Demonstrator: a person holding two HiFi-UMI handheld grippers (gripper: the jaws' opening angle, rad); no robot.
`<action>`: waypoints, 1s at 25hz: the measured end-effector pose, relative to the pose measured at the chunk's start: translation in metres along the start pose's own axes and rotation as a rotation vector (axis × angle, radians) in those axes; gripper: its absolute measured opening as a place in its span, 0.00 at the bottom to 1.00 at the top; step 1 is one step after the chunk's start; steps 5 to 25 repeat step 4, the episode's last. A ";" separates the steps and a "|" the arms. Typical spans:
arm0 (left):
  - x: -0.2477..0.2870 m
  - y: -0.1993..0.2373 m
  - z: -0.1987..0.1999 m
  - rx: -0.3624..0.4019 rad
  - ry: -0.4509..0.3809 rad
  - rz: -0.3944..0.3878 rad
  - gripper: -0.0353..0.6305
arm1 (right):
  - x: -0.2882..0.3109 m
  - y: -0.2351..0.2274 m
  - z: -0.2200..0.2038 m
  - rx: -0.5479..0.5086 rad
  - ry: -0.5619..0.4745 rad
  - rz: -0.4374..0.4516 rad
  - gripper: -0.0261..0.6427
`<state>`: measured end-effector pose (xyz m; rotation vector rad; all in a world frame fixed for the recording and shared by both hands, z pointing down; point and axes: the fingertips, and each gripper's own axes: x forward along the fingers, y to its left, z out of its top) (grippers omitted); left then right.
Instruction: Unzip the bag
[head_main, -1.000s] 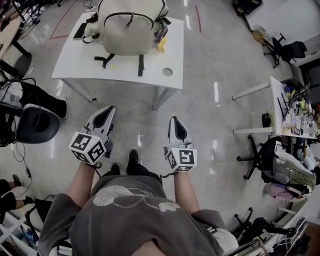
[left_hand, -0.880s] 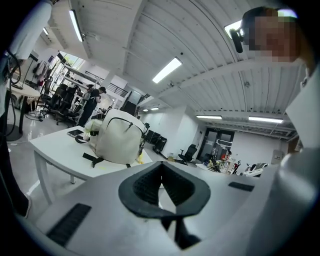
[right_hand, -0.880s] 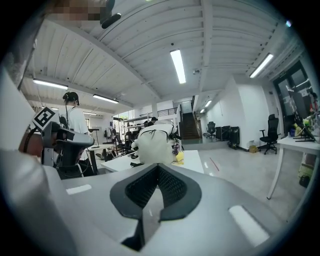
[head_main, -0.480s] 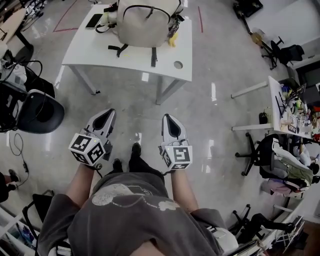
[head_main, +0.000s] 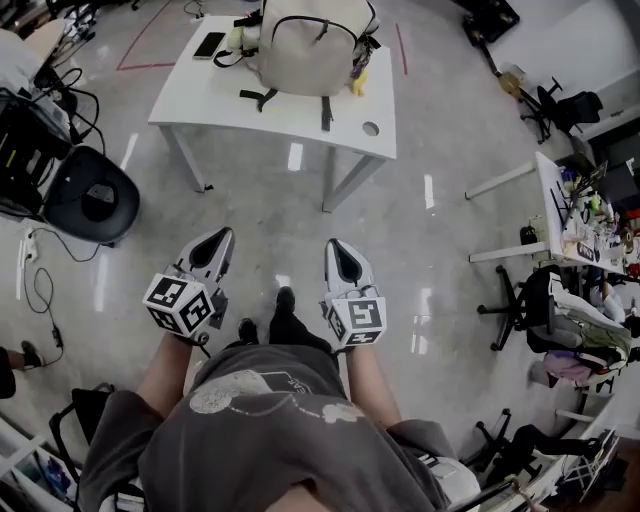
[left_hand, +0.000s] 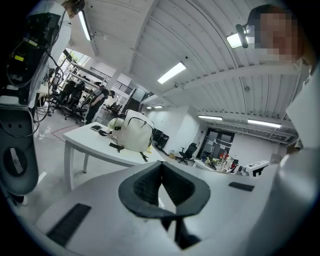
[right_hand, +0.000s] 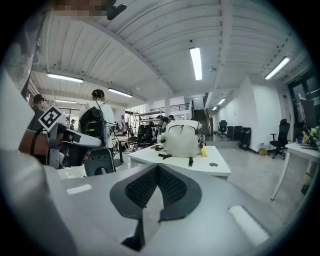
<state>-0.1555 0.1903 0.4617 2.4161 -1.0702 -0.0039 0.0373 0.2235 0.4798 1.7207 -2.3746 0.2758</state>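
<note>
At the counter's (head_main: 200, 100) far edge, the bag (head_main: 312, 50). Left hand-held gripper (head_main: 222, 234) and right hand-held gripper (head_main: 332, 244), clenched empty, well short of it: approach step, reach needed.

Bright ceiling strip lights, glare on floor (head_main: 430, 190), fisheye-warped edges.

- A white counter (head_main: 200, 100) is standing on the glossy grey floor (head_main: 300, 220).
- A cream bag (head_main: 310, 50) is sitting on the counter, toward its far edge.
- Two dark straps (head_main: 325, 112) are trailing from the bag across the counter toward the near edge.
- A dark phone (head_main: 210, 45) is lying flat, left of the bag in the head view and apart from it.
- A small yellow object (head_main: 357, 82) is resting just right of the bag.
- A round hole (head_main: 371, 128) is showing in the counter top, right of the bag and nearer than it.
</note>
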 end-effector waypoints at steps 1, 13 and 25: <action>-0.007 0.001 -0.002 -0.003 0.002 0.001 0.06 | -0.003 0.006 -0.002 0.000 0.004 0.003 0.04; -0.028 0.002 -0.012 -0.006 0.008 0.003 0.06 | -0.014 0.025 -0.010 -0.005 0.015 0.013 0.04; -0.028 0.002 -0.012 -0.006 0.008 0.003 0.06 | -0.014 0.025 -0.010 -0.005 0.015 0.013 0.04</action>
